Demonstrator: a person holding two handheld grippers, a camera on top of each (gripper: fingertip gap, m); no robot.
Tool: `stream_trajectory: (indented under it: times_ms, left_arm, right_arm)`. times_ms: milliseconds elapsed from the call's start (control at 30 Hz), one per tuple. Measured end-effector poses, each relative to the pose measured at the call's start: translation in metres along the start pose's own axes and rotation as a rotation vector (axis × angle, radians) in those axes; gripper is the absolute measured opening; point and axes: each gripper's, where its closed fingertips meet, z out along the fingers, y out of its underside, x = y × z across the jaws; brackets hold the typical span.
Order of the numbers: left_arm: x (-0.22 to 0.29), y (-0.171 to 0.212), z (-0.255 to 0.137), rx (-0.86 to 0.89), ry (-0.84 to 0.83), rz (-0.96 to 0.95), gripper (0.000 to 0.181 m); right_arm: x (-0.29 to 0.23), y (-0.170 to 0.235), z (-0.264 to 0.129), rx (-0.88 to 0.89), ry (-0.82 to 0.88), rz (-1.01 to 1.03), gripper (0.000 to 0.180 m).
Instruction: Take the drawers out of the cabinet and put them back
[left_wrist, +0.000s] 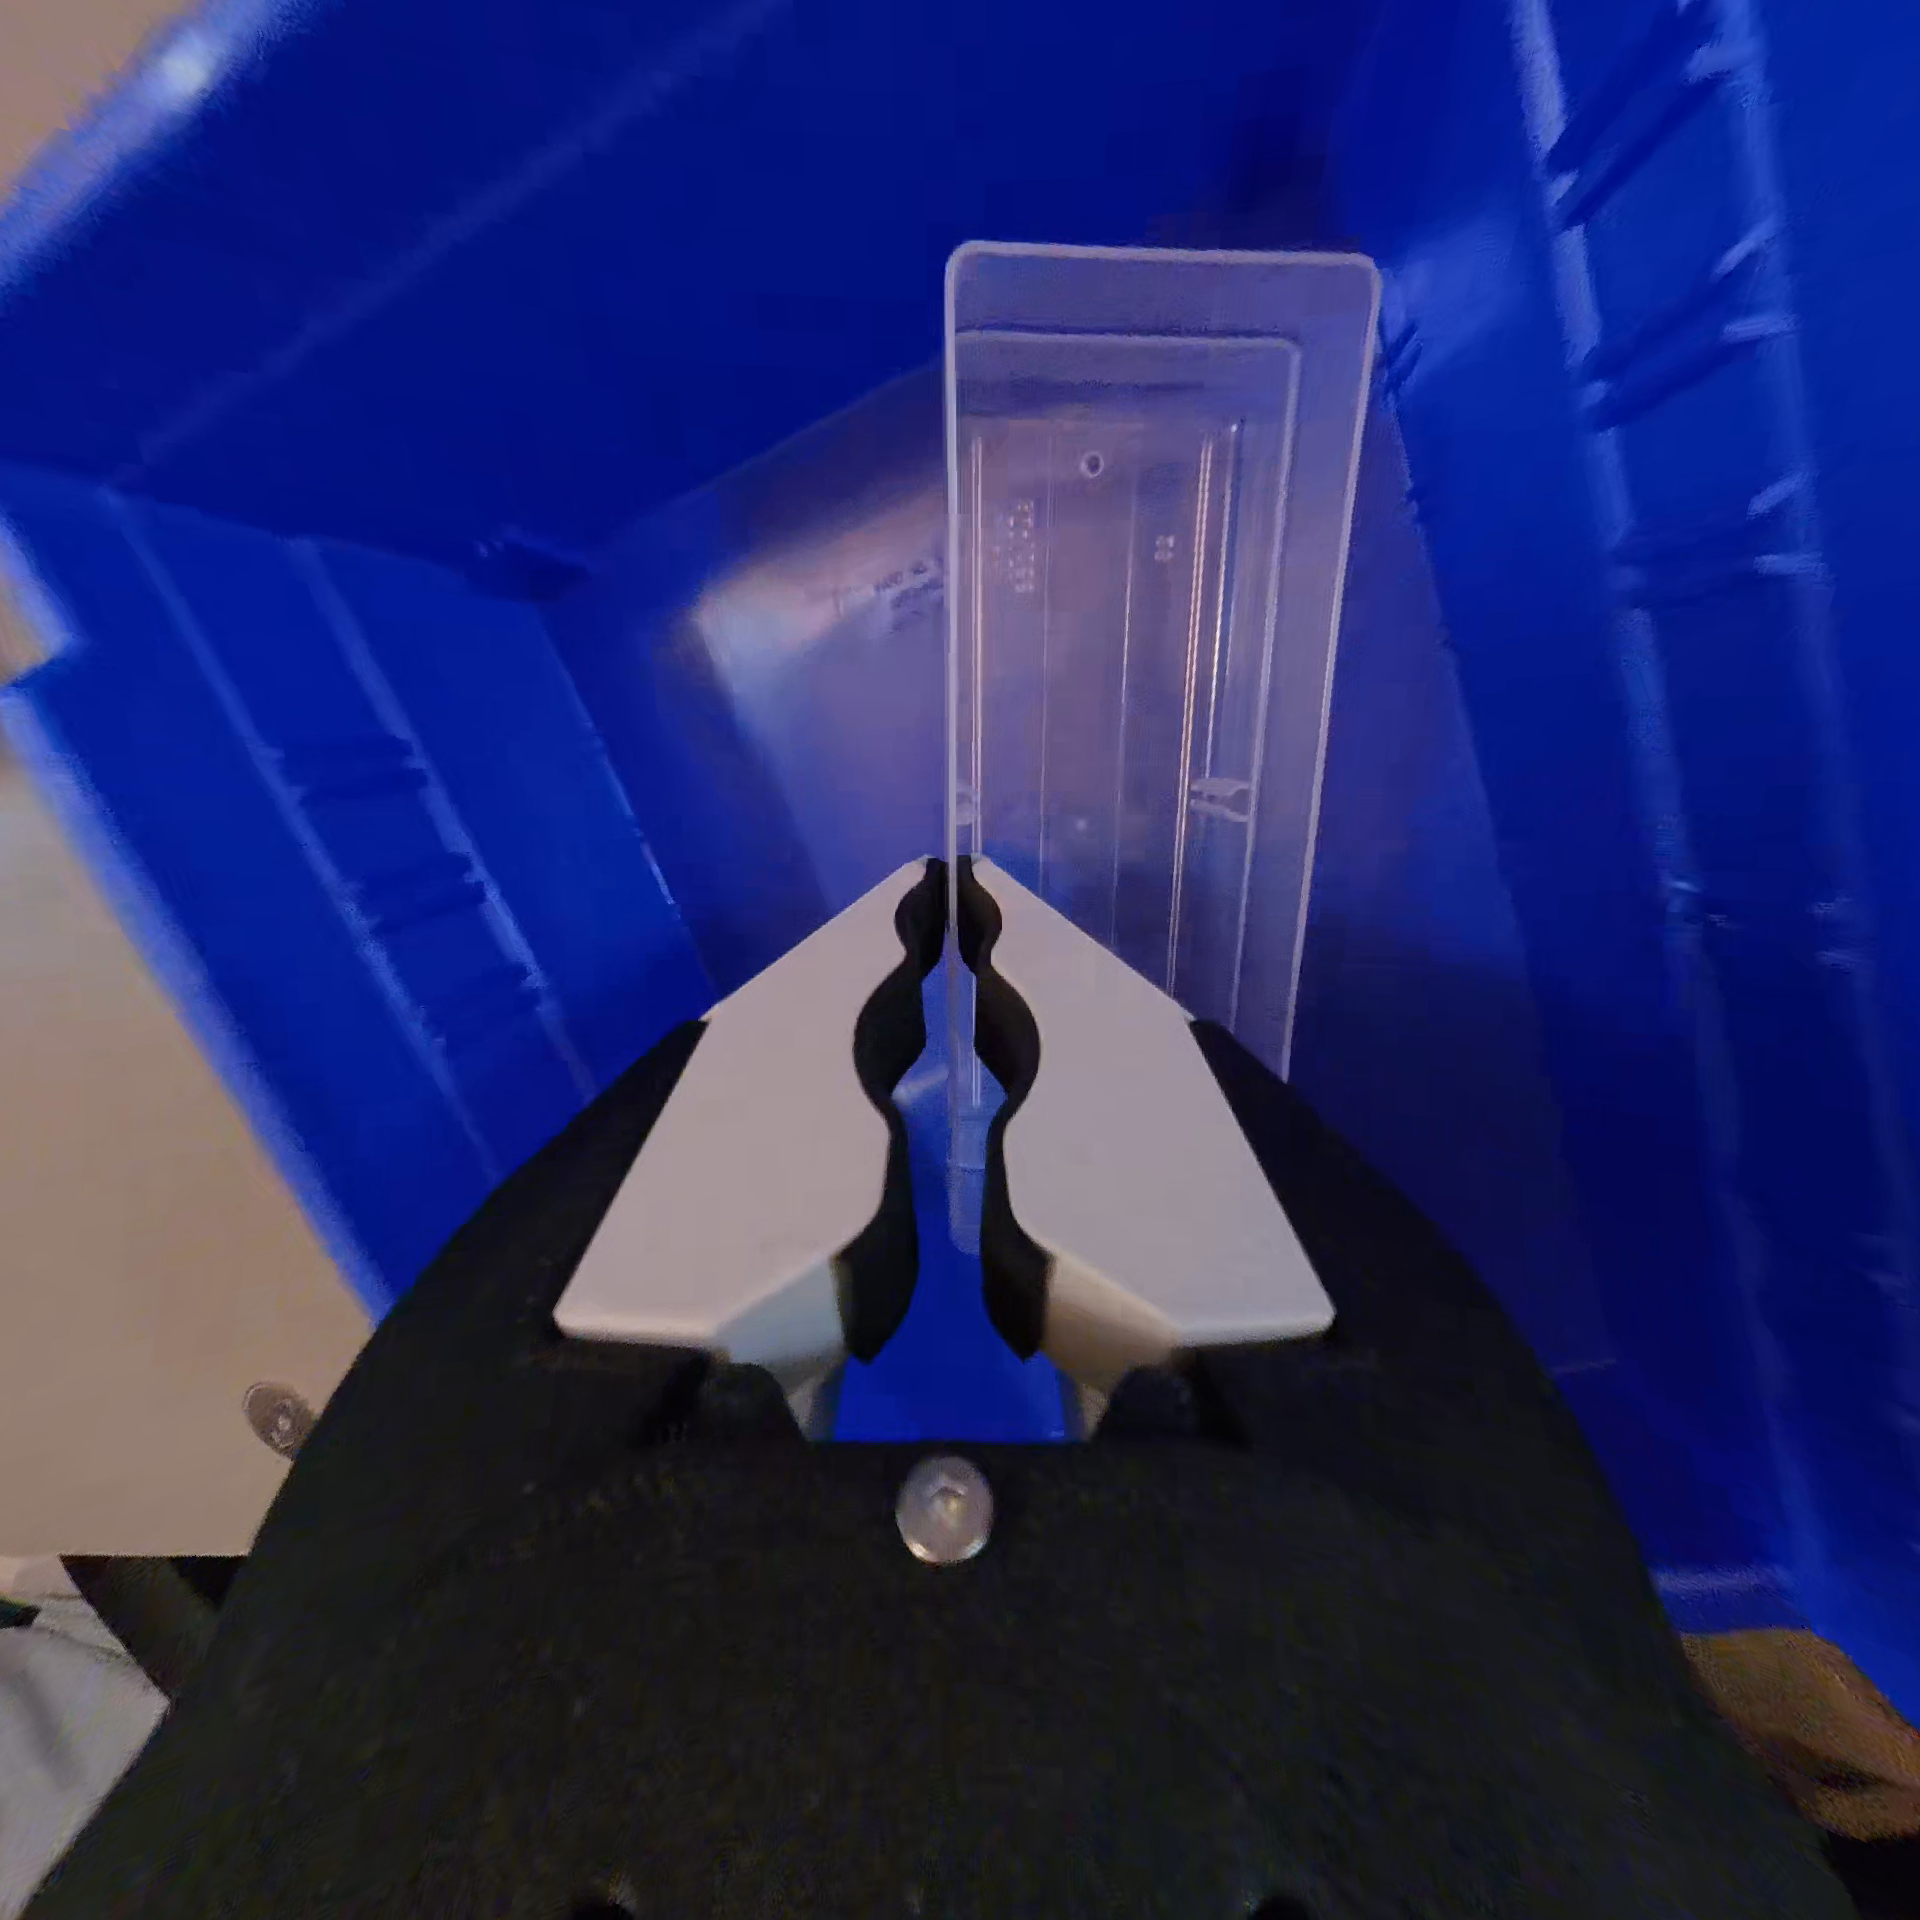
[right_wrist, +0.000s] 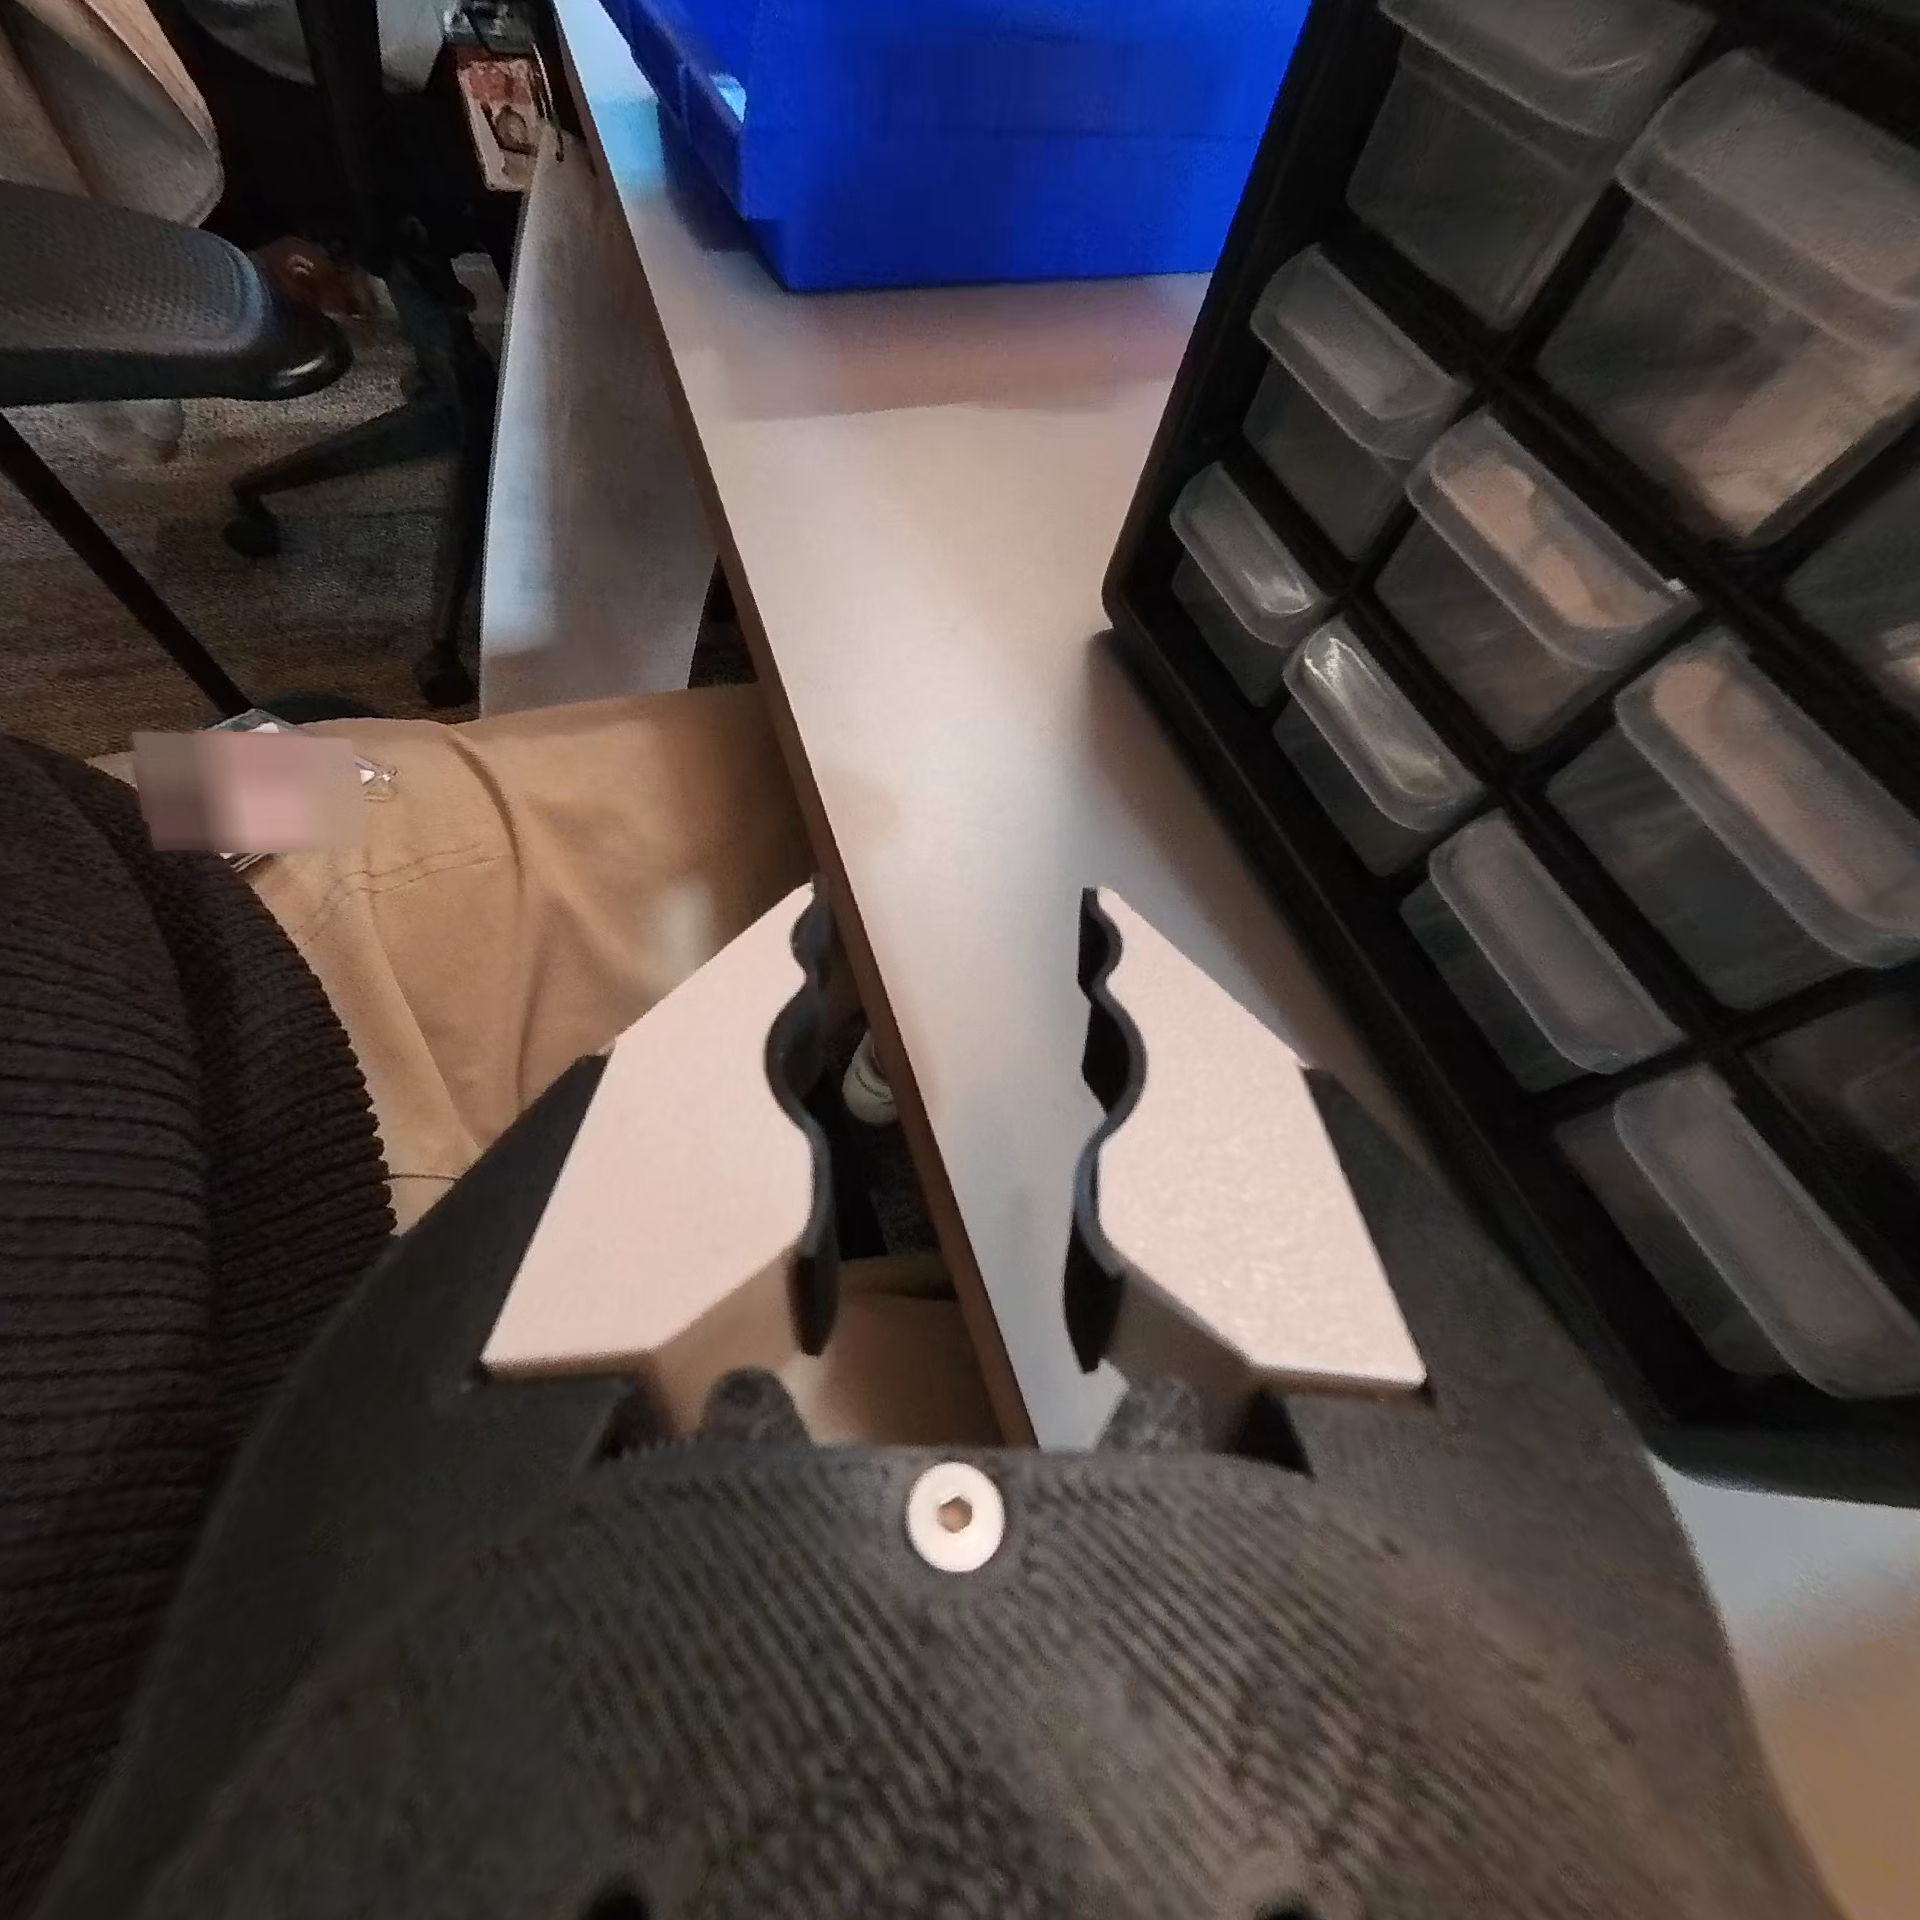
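Note:
My left gripper (left_wrist: 951, 868) is shut on the thin wall of a clear plastic drawer (left_wrist: 1143, 644) and holds it inside a big blue bin (left_wrist: 416, 416). The drawer looks empty, and its open side faces the camera. My right gripper (right_wrist: 951, 914) is open and empty, hovering over the front edge of the grey table (right_wrist: 935, 582). The black cabinet (right_wrist: 1164, 582) with several clear drawers (right_wrist: 1507, 582) stands just to its right. The blue bin also shows in the right wrist view (right_wrist: 966, 135), far along the table.
A person's lap in tan trousers (right_wrist: 561, 831) and a dark knitted sleeve (right_wrist: 135, 1091) are left of the table edge. An office chair (right_wrist: 156, 301) stands on the carpet beyond. The blue bin's walls closely surround the held drawer.

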Motion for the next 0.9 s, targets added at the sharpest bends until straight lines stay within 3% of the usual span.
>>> stream_trajectory:
  times_ms: [233,433,567,700,833,900]
  left_arm:
    - [0.013,-0.007,-0.085,0.207,0.047,-0.057,0.001]
    - [0.122,-0.009,-0.173,0.438,0.254,0.073,0.001]
    - [0.194,-0.004,-0.211,0.573,0.231,0.185,0.001]
    - [0.267,0.003,-0.226,0.690,0.322,0.194,0.001]
    - [0.339,0.015,-0.207,0.714,0.479,0.160,0.001]
    - [0.363,0.017,-0.191,0.717,0.490,0.151,0.001]
  right_arm:
    - [0.008,-0.013,-0.009,0.054,0.060,-0.046,0.034]
    - [0.015,-0.022,-0.014,0.096,0.102,-0.028,0.037]
    - [0.018,-0.026,-0.017,0.094,0.142,-0.053,0.044]
    - [-0.004,-0.048,-0.025,0.135,0.093,-0.065,0.054]
    - [-0.023,-0.080,-0.040,0.221,0.190,-0.220,0.056]
    - [-0.033,-0.085,-0.040,0.203,0.247,-0.354,0.049]
